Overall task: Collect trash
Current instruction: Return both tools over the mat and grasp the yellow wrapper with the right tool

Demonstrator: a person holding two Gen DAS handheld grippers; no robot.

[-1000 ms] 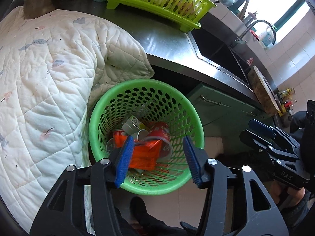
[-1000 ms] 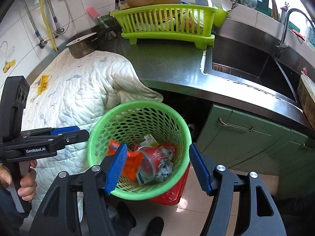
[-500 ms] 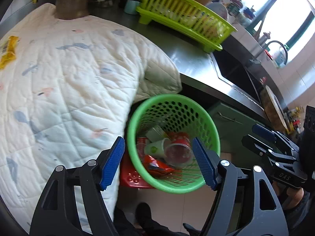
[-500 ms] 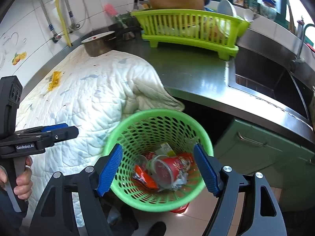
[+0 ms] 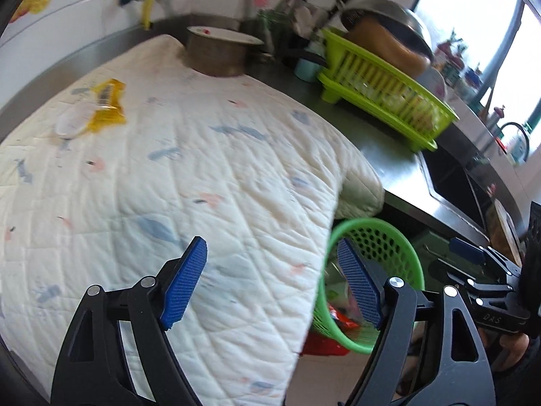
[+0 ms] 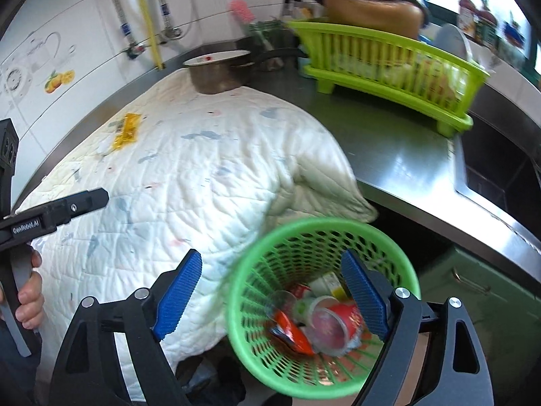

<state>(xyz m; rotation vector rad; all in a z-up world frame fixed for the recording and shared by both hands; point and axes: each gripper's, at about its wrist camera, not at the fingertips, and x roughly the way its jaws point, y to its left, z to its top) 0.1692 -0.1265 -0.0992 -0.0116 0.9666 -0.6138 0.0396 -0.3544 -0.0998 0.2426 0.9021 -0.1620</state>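
a white quilt [image 5: 189,182] covers the counter [image 6: 399,155], its edge hanging beside the green basket [image 6: 410,272] of trash. a yellow wrapper [image 5: 107,108] lies on the quilt's far side, touching a clear scrap. left gripper [image 5: 270,284] and right gripper [image 6: 270,294] both gape wide, holding nothing

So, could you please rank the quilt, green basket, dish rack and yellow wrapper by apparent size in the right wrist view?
1. quilt
2. green basket and dish rack: similar; basket sits nearer
3. yellow wrapper
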